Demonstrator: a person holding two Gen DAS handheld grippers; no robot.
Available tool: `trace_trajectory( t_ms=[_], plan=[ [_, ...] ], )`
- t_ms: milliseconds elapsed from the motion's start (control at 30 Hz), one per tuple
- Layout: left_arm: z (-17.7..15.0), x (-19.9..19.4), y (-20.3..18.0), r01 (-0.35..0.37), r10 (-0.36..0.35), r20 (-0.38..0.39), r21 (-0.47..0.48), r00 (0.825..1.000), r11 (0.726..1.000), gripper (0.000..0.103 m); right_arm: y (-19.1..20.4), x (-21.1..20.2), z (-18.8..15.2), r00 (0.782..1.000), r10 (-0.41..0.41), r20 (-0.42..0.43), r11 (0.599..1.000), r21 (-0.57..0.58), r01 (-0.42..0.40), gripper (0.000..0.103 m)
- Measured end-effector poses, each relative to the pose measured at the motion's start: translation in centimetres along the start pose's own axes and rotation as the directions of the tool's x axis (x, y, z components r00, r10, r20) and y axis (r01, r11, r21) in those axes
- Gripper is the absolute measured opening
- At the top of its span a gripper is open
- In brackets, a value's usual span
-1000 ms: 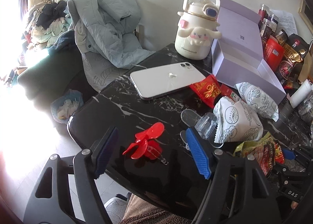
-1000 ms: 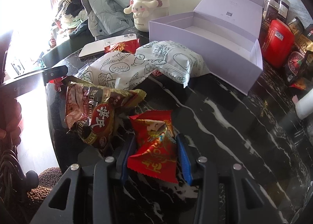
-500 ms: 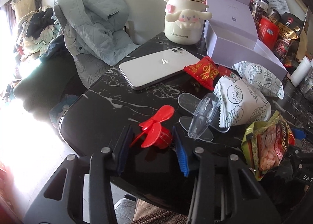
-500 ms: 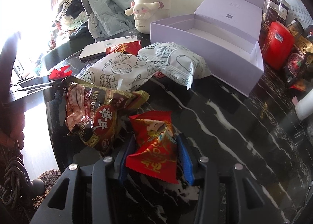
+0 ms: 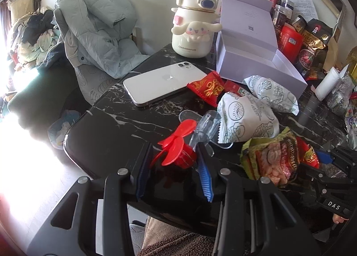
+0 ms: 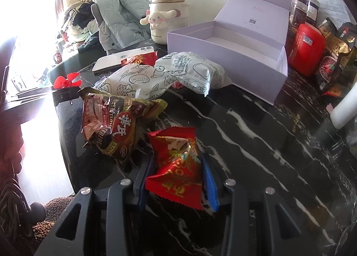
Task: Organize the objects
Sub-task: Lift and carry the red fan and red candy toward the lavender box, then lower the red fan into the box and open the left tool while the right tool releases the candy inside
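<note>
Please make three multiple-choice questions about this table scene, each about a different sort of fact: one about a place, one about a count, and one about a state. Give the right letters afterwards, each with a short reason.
1. Where does the white phone lie?
A. Inside the box
B. Flat on the black marble table, camera side up
C. On the jacket

2. How many white printed snack bags lie in front of the lilac box?
A. One
B. Two
C. Four

3. What state is the lilac box in?
A. Open, with nothing seen inside
B. Closed
C. Open and full of snacks

Answers:
1 B: the phone rests on the marble top near the cream kettle, with its lenses showing.
2 B: the right wrist view shows two such bags side by side.
3 A: the lid stands up and the visible inside is bare.
</note>
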State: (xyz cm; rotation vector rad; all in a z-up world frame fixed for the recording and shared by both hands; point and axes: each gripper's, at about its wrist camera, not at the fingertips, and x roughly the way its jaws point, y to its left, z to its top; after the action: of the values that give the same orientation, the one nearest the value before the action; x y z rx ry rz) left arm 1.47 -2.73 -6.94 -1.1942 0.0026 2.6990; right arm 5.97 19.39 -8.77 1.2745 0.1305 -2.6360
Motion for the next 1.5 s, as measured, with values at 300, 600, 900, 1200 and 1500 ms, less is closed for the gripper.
trace_trajectory(
  t_ms=[300,600,900,1200,1500],
  plan=[
    [2.8,-2.0,-3.2,0.052,-0.057,0.062,0.076,0.996,0.996,0.038,-1.7,-3.7,1.3,0.994,-0.036,0.101,0.999,0.003,0.036,0.042],
    [7.0,-2.2,-6.4,0.099,-0.112,0.082,0.151,0.99,0.984,0.038,-4.1,-5.7,5.0,0.984,-0.023,0.175,1.0,-0.014,0.026,0.042],
    [11.3,-0.6,-8.7,0.132,-0.149,0.069,0.209,0.986,0.969,0.038,-6.4,-5.9,8.8,0.976,-0.036,0.215,0.999,-0.031,0.044,0.042],
    [14.9,1.7,-10.3,0.138,-0.156,0.059,0.238,0.986,0.961,0.038,-8.8,-4.4,12.1,0.974,-0.048,0.22,0.998,-0.03,0.056,0.042],
    [17.7,4.4,-11.2,0.144,-0.158,0.031,0.268,0.987,0.953,0.038,-9.9,-2.8,15.2,0.974,-0.042,0.224,0.997,-0.056,0.056,0.042]
  ],
)
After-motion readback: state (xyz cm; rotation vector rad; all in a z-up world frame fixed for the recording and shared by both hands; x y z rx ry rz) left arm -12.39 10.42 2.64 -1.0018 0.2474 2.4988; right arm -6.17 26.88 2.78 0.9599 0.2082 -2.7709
